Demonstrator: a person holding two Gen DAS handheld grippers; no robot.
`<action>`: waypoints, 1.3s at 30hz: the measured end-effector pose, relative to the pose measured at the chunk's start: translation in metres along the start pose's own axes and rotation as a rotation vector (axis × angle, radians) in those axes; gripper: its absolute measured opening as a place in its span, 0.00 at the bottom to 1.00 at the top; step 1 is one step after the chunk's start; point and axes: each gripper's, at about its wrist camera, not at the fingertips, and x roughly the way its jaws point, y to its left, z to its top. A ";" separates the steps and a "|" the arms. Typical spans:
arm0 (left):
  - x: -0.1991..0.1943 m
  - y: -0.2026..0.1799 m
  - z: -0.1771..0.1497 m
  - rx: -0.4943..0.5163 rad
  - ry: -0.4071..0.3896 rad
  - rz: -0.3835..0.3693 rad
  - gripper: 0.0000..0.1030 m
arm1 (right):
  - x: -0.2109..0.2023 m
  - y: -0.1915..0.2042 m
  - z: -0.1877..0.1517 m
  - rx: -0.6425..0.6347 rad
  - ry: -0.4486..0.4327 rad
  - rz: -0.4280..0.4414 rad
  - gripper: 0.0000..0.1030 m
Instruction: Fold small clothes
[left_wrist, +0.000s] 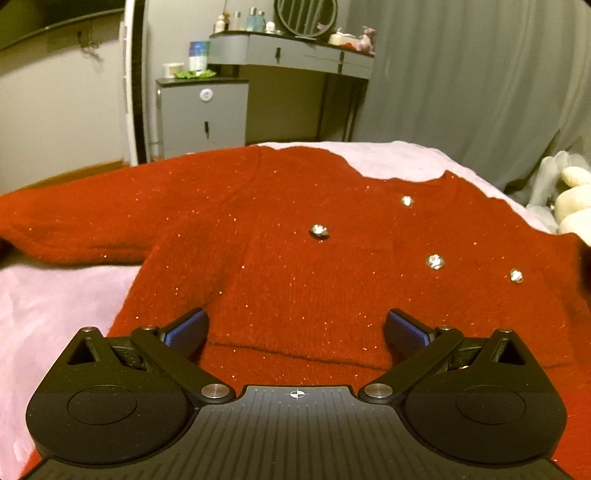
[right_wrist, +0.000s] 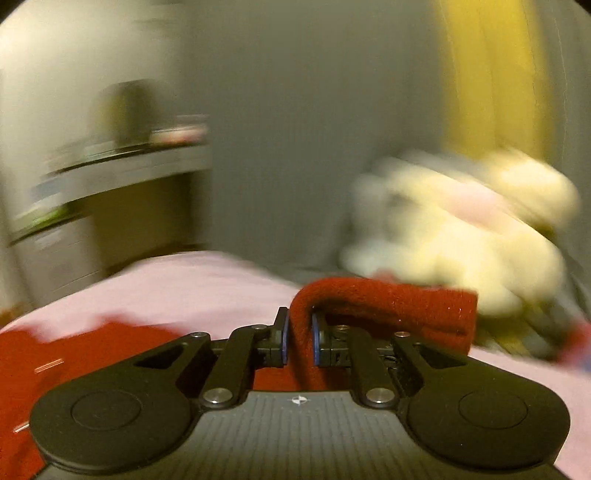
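1. The right gripper (right_wrist: 299, 341) has its jaws drawn almost together on a fold of red knit: the blue pads (right_wrist: 284, 341) press the cloth from both sides, and the sleeve (right_wrist: 388, 306) of the red cardigan loops up over the fingertips and runs off to the right, its cuff end hanging free.
2. The left gripper (left_wrist: 295, 328) has its jaws spread wide with nothing between them; its blue pads (left_wrist: 186, 328) stand apart over the cardigan's hem, and whether they touch the knit cannot be told.
3. The red cardigan (left_wrist: 295, 236) lies flat and face up on the pink blanket (left_wrist: 48, 306), glittery, with four rhinestone buttons (left_wrist: 319, 231) across its front. One sleeve stretches out to the left.
4. A cream plush toy (right_wrist: 461, 236) sits at the blanket's far right edge, just behind the lifted sleeve in the right wrist view, which is heavily blurred.
5. Beyond the bed stand a grey dressing table (left_wrist: 291, 55) with a round mirror (left_wrist: 306, 16) and bottles, a small grey cabinet (left_wrist: 203, 114) beside it, and a grey curtain (left_wrist: 480, 85).
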 end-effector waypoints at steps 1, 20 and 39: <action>-0.003 0.002 0.002 -0.004 0.003 -0.013 1.00 | -0.004 0.029 -0.002 -0.017 0.037 0.095 0.19; 0.117 -0.098 0.107 -0.094 0.347 -0.414 0.75 | 0.002 -0.025 -0.106 0.743 0.246 0.119 0.49; 0.083 -0.055 0.162 -0.079 0.135 -0.422 0.25 | 0.016 -0.056 -0.103 0.926 0.171 0.245 0.55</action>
